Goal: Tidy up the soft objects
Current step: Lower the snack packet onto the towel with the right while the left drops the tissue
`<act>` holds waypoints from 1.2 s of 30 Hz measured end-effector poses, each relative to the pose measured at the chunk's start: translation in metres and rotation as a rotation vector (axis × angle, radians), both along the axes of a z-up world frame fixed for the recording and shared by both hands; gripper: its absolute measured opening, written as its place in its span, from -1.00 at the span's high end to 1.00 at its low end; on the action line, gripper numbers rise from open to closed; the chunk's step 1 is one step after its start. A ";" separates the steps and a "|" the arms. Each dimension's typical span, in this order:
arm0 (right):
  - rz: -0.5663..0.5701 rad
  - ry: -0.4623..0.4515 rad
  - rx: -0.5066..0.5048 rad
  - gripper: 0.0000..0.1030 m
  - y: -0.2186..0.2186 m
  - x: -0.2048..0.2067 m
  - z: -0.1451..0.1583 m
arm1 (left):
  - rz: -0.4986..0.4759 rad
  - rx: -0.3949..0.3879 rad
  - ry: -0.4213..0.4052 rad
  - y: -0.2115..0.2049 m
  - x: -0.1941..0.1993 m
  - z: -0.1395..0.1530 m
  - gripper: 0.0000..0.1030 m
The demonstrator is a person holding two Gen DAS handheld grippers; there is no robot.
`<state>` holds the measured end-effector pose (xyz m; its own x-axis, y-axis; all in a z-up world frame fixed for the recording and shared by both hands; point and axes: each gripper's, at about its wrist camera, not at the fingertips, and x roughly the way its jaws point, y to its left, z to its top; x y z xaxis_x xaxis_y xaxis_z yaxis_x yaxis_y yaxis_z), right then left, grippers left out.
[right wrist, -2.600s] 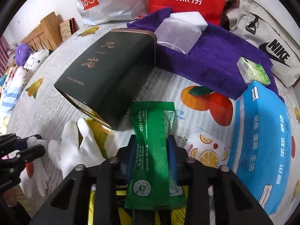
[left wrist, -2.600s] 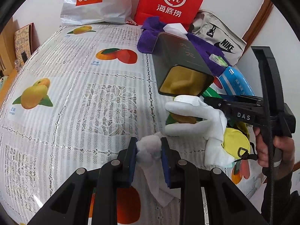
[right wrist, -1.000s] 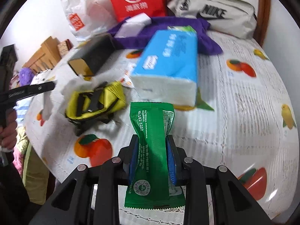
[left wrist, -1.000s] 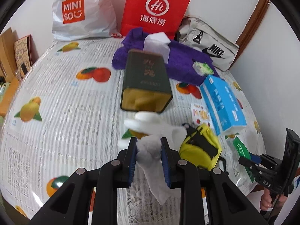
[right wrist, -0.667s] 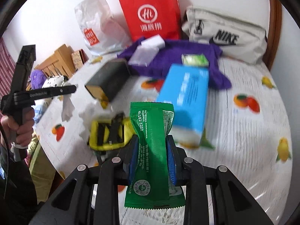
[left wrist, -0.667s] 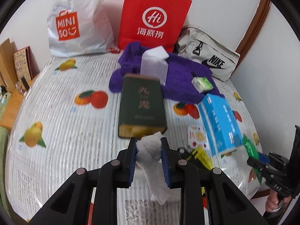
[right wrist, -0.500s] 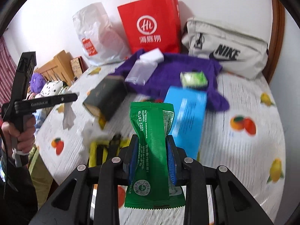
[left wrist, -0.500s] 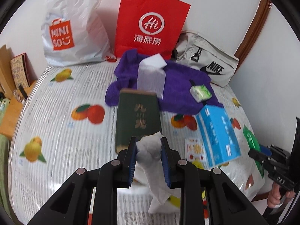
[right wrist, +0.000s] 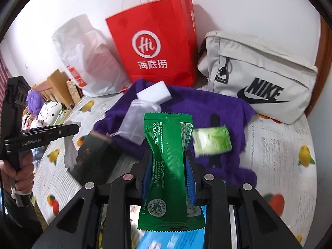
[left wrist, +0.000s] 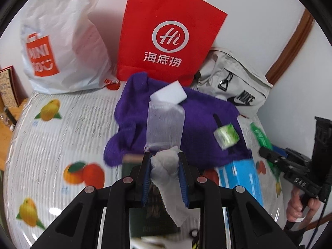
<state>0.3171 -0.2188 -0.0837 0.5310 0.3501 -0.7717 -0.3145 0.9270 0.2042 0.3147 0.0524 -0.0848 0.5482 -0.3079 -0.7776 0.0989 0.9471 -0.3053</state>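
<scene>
My left gripper (left wrist: 165, 156) is shut on a crumpled white tissue (left wrist: 166, 170) that hangs down between its blue pads. In the right wrist view that same tissue (right wrist: 69, 157) dangles from the left gripper (right wrist: 71, 127) at the left edge. My right gripper (right wrist: 169, 155) is shut on a green sachet (right wrist: 168, 166), upright between the pads. From the left wrist camera this sachet (left wrist: 260, 137) shows at the far right. Both grippers are above the table, facing a purple towel (left wrist: 199, 124) with a white sponge (left wrist: 168, 94), a clear pouch (left wrist: 164, 126) and a small green packet (right wrist: 211, 141) on it.
A red paper bag (left wrist: 168, 35), a white plastic bag (left wrist: 62, 41) and a beige Nike bag (right wrist: 261, 83) stand along the back wall. A dark green tin (right wrist: 93, 157) and a blue tissue pack (left wrist: 242, 178) lie on the fruit-print tablecloth (left wrist: 51, 141). Wooden furniture (right wrist: 56, 87) stands at the left.
Both grippers have risen and moved toward the back of the table, each keeping its hold. The towel and bags are now closer; the white glove and yellow pouch have dropped out of view.
</scene>
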 end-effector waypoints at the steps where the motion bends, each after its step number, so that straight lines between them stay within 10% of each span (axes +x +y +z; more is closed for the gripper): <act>1: 0.009 0.016 0.001 0.41 0.002 0.009 -0.005 | 0.004 -0.009 -0.003 0.001 0.008 -0.001 0.54; 21: 0.055 0.221 -0.072 0.32 0.029 0.111 -0.078 | -0.007 -0.001 0.145 -0.003 0.122 -0.066 0.52; 25: 0.074 0.228 -0.070 0.20 0.033 0.117 -0.083 | -0.021 0.047 0.165 -0.009 0.128 -0.073 0.17; 27: 0.086 0.216 -0.065 0.00 0.035 0.115 -0.083 | -0.024 0.052 0.170 -0.012 0.130 -0.074 -0.34; 30: 0.063 0.188 -0.093 -0.43 0.036 0.114 -0.080 | -0.022 0.061 0.140 -0.016 0.127 -0.068 -0.37; 36: 0.045 0.144 -0.097 -0.43 0.033 0.102 -0.062 | -0.011 0.078 0.106 -0.014 0.112 -0.053 -0.37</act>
<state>0.4193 -0.1862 -0.1456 0.3977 0.2916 -0.8700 -0.3304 0.9301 0.1606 0.4267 0.0381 -0.1379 0.4584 -0.2499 -0.8529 0.0806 0.9674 -0.2402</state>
